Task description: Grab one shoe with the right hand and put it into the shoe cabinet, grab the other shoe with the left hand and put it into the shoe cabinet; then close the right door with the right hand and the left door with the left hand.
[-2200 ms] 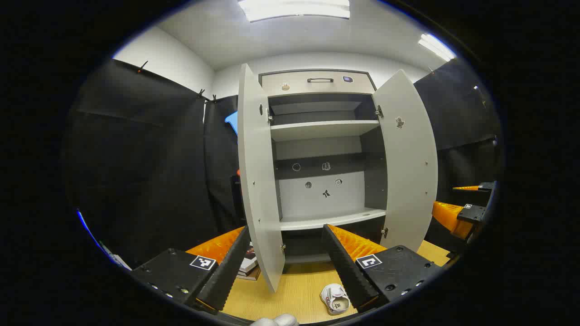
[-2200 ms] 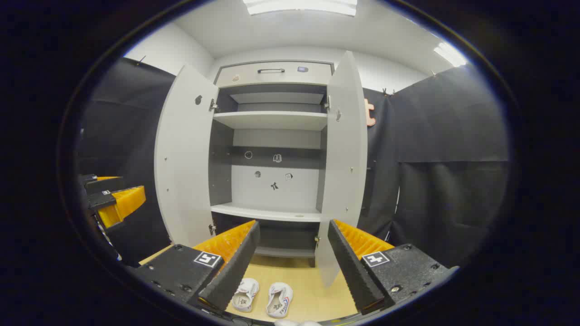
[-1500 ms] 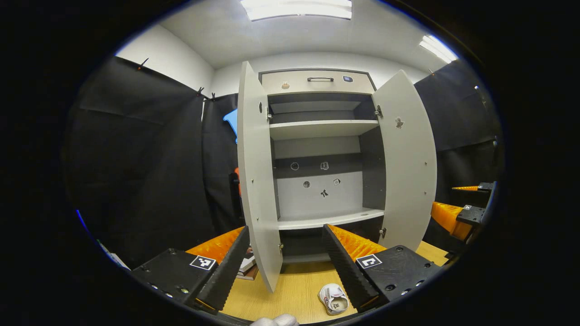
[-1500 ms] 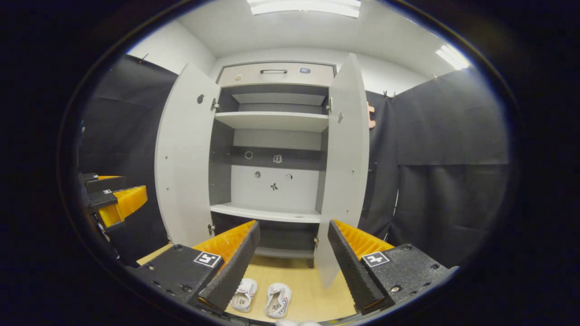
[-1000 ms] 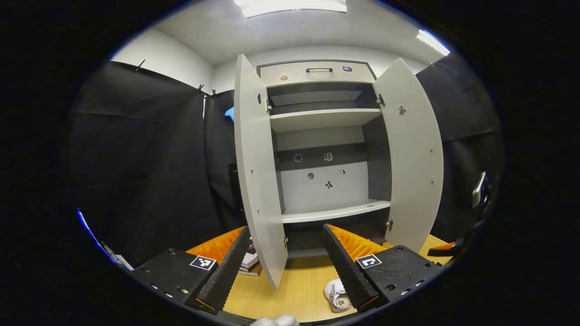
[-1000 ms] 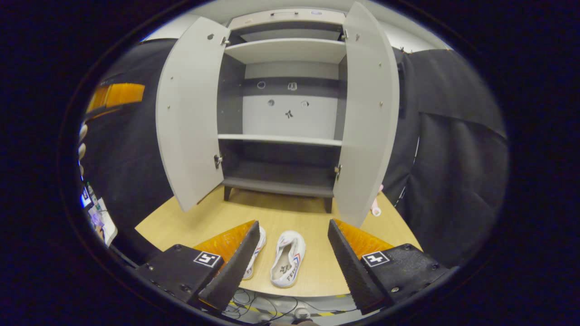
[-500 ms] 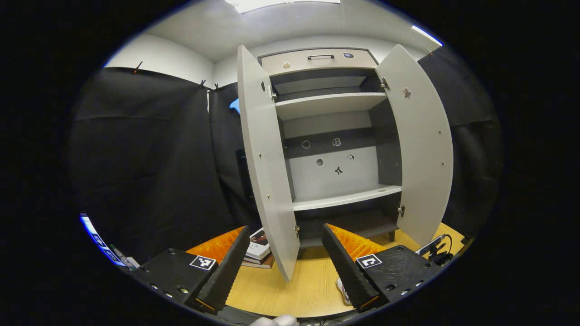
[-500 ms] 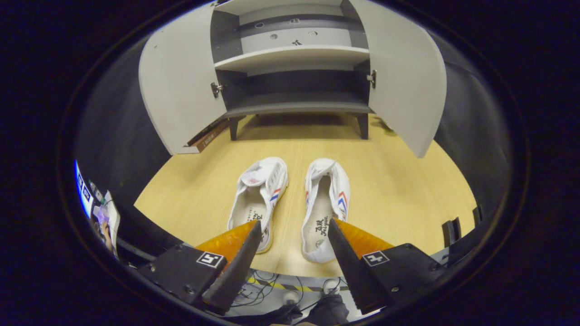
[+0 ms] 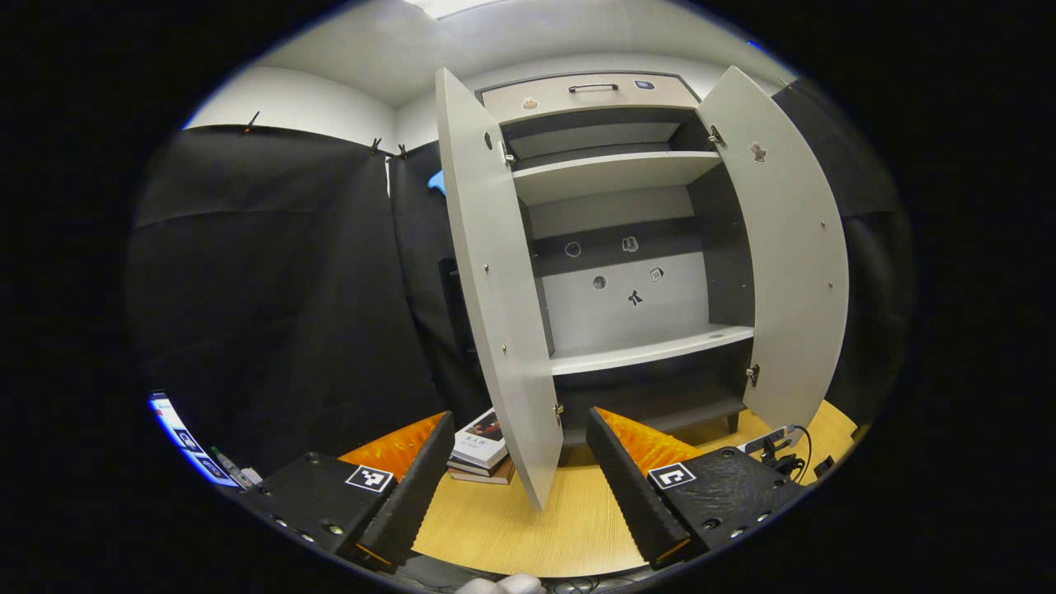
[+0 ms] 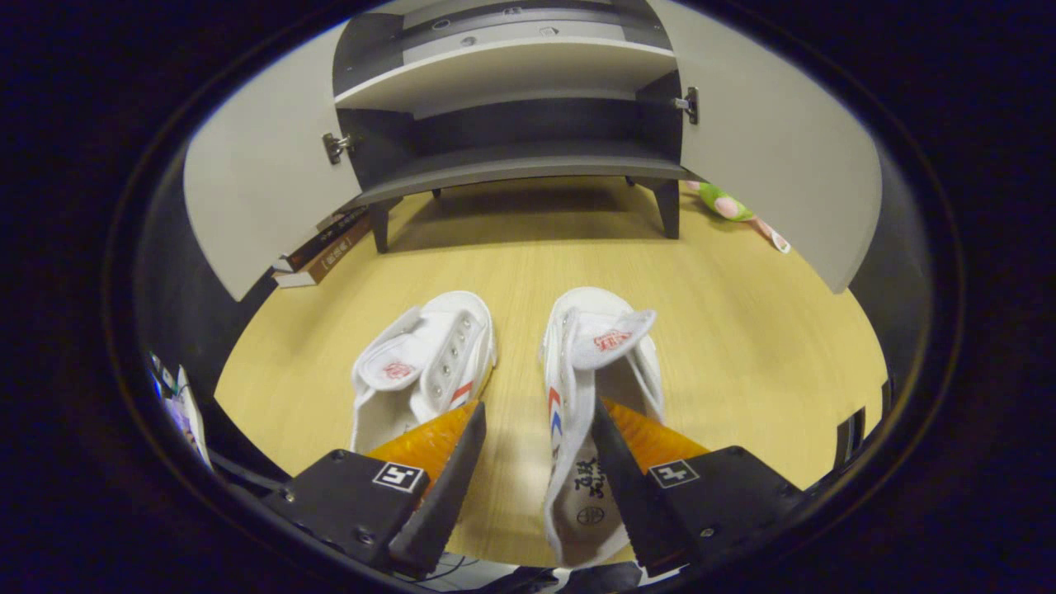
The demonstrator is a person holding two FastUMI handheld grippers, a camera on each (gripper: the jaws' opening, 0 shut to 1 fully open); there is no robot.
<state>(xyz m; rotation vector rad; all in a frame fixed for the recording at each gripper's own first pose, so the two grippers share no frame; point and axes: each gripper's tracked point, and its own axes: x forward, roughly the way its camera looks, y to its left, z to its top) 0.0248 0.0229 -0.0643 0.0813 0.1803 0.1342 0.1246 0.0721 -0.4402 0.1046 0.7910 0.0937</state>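
Right gripper (image 10: 536, 429) has dropped over the right shoe (image 10: 596, 388), lower centre of frame, fingers wide, straddling its side wall. Left gripper (image 9: 511, 450) idle, wide, facing the open cabinet (image 9: 631, 247). Grasp imminent.

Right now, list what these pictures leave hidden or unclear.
- Right gripper view: the right shoe's heel, behind the right gripper's finger.
- Same view: the left shoe's heel, behind the other finger.
- Left gripper view: part of the book stack, behind the cabinet's left door.
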